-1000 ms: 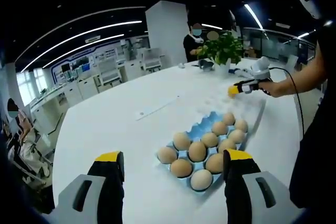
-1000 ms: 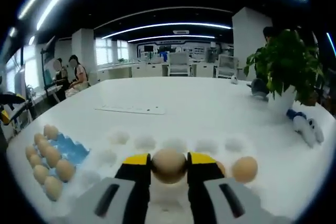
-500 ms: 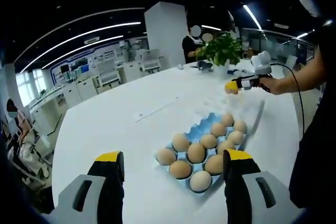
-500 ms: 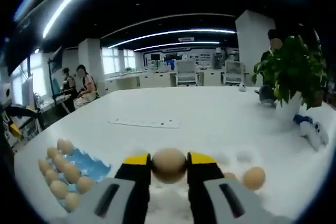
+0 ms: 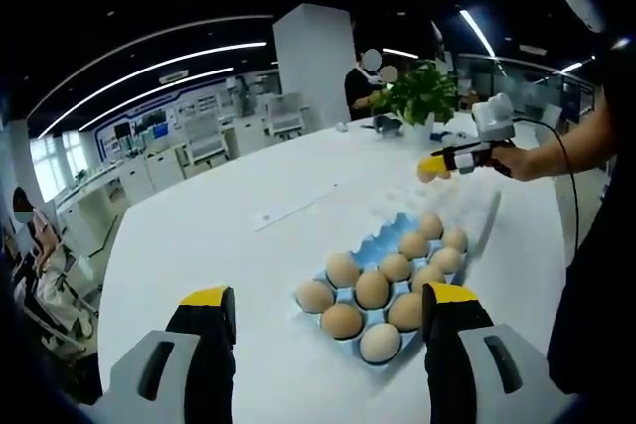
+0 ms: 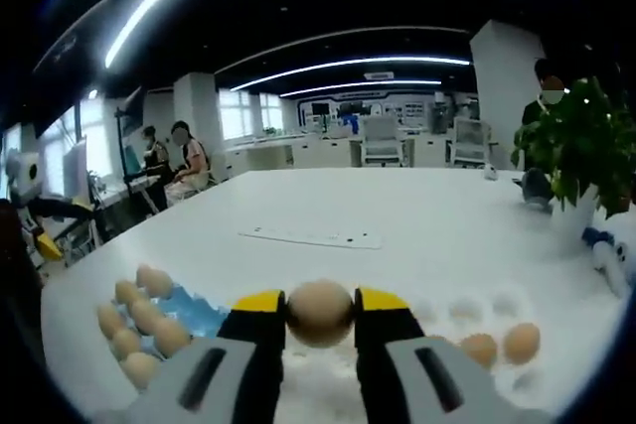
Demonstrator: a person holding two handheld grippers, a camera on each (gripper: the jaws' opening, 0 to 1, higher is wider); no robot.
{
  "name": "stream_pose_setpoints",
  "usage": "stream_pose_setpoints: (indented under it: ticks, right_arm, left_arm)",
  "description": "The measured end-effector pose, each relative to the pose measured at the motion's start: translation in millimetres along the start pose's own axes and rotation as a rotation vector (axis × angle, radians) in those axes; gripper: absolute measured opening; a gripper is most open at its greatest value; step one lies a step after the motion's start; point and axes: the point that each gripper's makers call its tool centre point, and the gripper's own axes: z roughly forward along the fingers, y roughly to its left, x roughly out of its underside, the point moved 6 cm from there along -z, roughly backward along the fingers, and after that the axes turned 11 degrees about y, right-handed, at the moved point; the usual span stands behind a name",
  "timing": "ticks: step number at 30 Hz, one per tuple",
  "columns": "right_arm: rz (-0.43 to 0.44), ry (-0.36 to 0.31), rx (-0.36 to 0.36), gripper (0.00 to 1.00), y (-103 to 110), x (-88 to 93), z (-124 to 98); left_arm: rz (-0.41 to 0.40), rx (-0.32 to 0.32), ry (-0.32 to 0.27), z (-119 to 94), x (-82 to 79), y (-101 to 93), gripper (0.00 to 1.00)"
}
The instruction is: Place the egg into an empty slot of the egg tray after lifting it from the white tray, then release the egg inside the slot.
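My right gripper [image 6: 320,311] is shut on a brown egg [image 6: 320,312], held in the air above the white table. That gripper [image 5: 433,168] also appears in the left gripper view, held by a hand at the far right above the table. The blue egg tray [image 5: 382,245] lies ahead of my left gripper [image 5: 323,320], holding several brown eggs [image 5: 373,288]; the left jaws stand open with nothing between them. In the right gripper view the blue egg tray [image 6: 189,310] sits at lower left. The white tray [image 6: 467,320] lies at lower right with two eggs [image 6: 502,345] in it.
A potted green plant [image 6: 581,151] stands at the right of the table, a white strip [image 6: 316,238] lies mid-table. People sit at desks to the left [image 6: 184,156]; another person stands behind the plant [image 5: 366,81]. The holder's arm [image 5: 566,146] crosses the right side.
My right gripper has carried the egg up off the white tray and swung left, so the blue egg tray now lies closer below it. The left gripper has stayed still.
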Motion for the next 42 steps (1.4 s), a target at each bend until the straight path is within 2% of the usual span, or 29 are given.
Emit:
stream_pose_setpoints:
  ticks: [6, 23, 36, 42]
  right_arm:
    - [-0.011, -0.007, -0.036, 0.26, 12.4, -5.1, 5.1]
    - [-0.059, 0.027, -0.209, 0.26, 75.7, -3.1, 36.6]
    - [-0.126, 0.076, -0.332, 0.26, 123.3, 3.4, 66.3]
    - [-0.153, 0.109, -0.370, 0.26, 137.5, 10.0, 81.0]
  left_arm:
    - [-0.003, -0.003, 0.001, -1.2, 1.5, 0.9, 0.77]
    - [-0.013, -0.007, 0.002, -2.4, 5.7, 3.8, 0.77]
    - [-0.014, -0.007, 0.004, -1.7, 7.3, 5.6, 0.77]
    - [-0.016, -0.008, 0.007, -2.6, 8.7, 6.0, 0.77]
